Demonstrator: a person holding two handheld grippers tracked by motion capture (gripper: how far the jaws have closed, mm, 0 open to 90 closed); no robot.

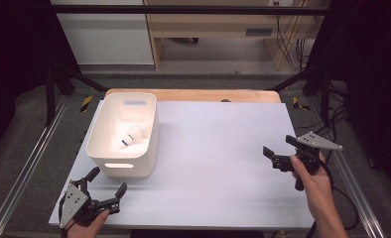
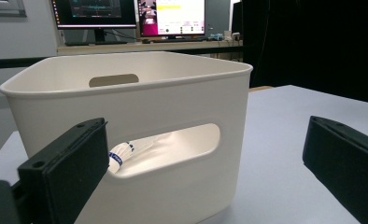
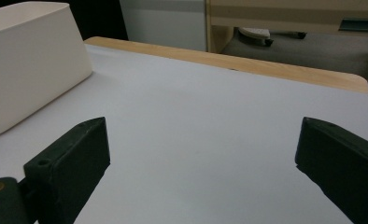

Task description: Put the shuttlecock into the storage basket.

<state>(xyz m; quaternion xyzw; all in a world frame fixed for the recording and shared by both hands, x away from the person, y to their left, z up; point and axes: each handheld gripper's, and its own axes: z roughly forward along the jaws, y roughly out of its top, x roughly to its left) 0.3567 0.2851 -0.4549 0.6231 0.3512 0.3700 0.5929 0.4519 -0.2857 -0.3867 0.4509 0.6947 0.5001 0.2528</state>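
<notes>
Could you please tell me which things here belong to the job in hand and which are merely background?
Part of the job:
- white plastic bin with handle slots
- white feathered shuttlecock with a blue band, lying inside the bin
- left tongs, open, nearest the bin
- right tongs, open

Just there:
- computer monitors
- wooden desk

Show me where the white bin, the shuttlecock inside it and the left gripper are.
white bin [image 1: 97, 148]: high view, on its left wall near the rim.
shuttlecock [image 1: 132, 136]: high view, on its white skirt inside the bin.
left gripper [image 1: 106, 184]: high view, midway between its open jaw tips.
</notes>
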